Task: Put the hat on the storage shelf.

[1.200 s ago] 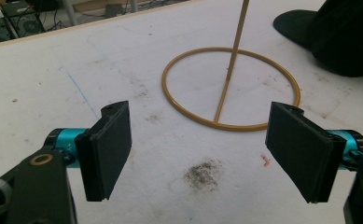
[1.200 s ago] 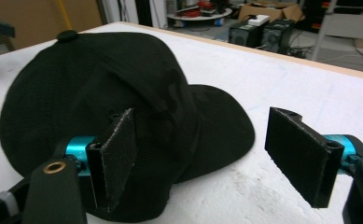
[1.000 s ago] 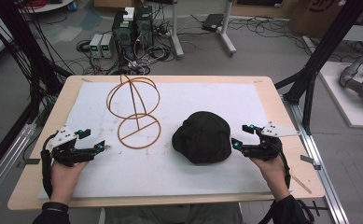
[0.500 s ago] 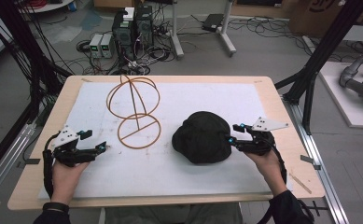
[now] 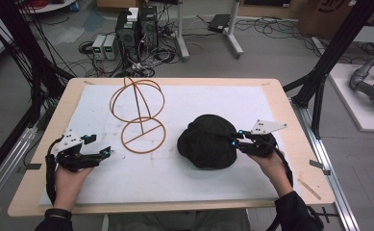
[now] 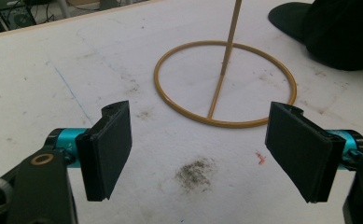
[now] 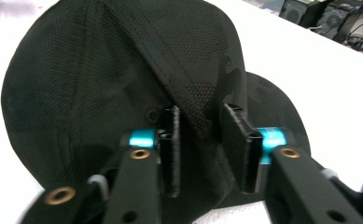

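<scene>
The black cap (image 5: 207,140) lies crown-up on the white mat (image 5: 184,178), right of centre and toward the person's side of the table (image 5: 280,96). The right gripper (image 5: 234,140) is at the cap's right edge; in the right gripper view its two black jaws stand a narrow gap apart, with a raised ridge of the cap's mesh fabric (image 7: 198,93) between them. Whether the pads actually press that fold cannot be told. The cap's flat brim (image 7: 272,107) shows beyond the crown in that view.

On the near left, the left gripper (image 5: 103,152) rests low over the mat in the person's left hand (image 5: 69,175), its jaws spread wide with nothing between them. In the left gripper view a dark smudge (image 6: 194,170) marks the mat just ahead of the jaws.

Farther out, between the two grippers and left of the cap, stands a wire stand (image 5: 139,108): a flat orange ring (image 6: 223,84) lying on the mat, crossed by a bar, with a thin upright rod (image 6: 230,35) rising from it to intersecting hoops (image 5: 136,98) at the top. The cap and ring sit near each other but apart.

Beyond the table's far edge, computer cases (image 5: 136,29) and tangled cables (image 5: 103,62) sit on the floor.
</scene>
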